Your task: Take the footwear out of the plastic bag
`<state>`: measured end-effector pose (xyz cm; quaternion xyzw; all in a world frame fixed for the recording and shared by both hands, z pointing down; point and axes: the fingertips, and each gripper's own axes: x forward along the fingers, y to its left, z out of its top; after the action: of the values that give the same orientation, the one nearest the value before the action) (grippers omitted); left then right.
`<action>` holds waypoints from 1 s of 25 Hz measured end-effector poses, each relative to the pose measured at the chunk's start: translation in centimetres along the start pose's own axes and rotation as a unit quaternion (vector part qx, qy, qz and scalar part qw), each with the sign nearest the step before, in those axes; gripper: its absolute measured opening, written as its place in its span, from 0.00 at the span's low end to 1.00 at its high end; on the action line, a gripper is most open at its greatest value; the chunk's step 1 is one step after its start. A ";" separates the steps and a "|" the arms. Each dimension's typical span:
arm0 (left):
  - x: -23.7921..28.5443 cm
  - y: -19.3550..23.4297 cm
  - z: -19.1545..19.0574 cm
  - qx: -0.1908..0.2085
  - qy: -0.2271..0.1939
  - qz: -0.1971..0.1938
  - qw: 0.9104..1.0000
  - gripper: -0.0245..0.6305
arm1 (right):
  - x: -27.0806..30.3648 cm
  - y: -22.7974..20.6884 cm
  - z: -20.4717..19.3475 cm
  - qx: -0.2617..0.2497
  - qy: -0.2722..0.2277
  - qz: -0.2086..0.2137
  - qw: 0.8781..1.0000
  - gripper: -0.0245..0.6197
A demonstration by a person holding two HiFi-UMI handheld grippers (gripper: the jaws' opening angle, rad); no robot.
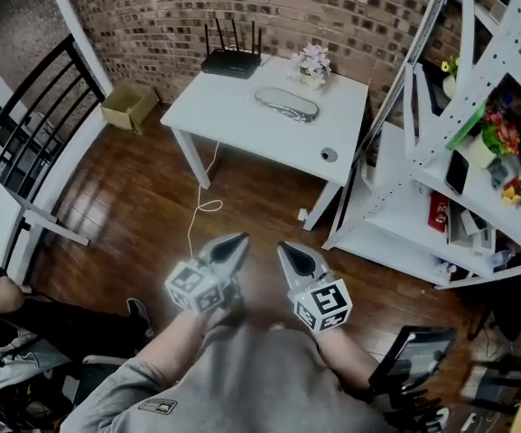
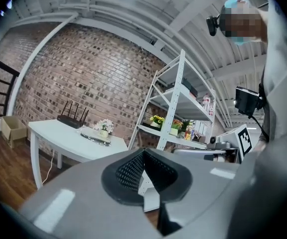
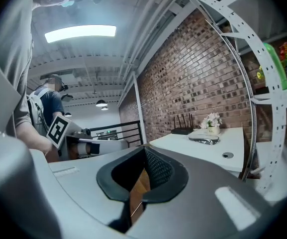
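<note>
Head view: the grey left gripper (image 1: 238, 242) and grey right gripper (image 1: 284, 251), both closed on nothing, hover well apart from the shiny plastic bag (image 1: 287, 105) lying on the white table (image 1: 233, 106). Left gripper view adds the right gripper's marker cube (image 2: 243, 138); right gripper view adds a lit ceiling strip lamp (image 3: 80, 32).

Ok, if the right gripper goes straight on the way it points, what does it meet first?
Nothing near: open wooden floor lies before the shut right gripper. Farther on, its line seems to reach the near end of the white table, though depth is unclear.
</note>
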<state>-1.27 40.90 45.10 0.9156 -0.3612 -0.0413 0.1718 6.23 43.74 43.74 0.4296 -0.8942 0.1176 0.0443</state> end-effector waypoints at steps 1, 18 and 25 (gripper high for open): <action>0.7 1.0 0.4 -0.001 0.003 -0.005 1.000 0.04 | 1.1 -0.6 0.2 0.001 0.002 -0.005 1.000 0.06; 8.4 18.6 7.1 -0.031 0.047 -0.073 0.996 0.04 | 19.1 -5.8 3.3 0.022 0.019 -0.096 0.995 0.06; 16.7 21.4 7.5 -0.011 0.062 -0.081 0.995 0.04 | 22.2 -14.2 4.3 0.026 0.006 -0.106 0.994 0.06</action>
<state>-4.29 12.91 46.23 0.9408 -0.2738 -0.0027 0.1997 3.43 17.25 46.05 0.5221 -0.8402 0.1375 0.0505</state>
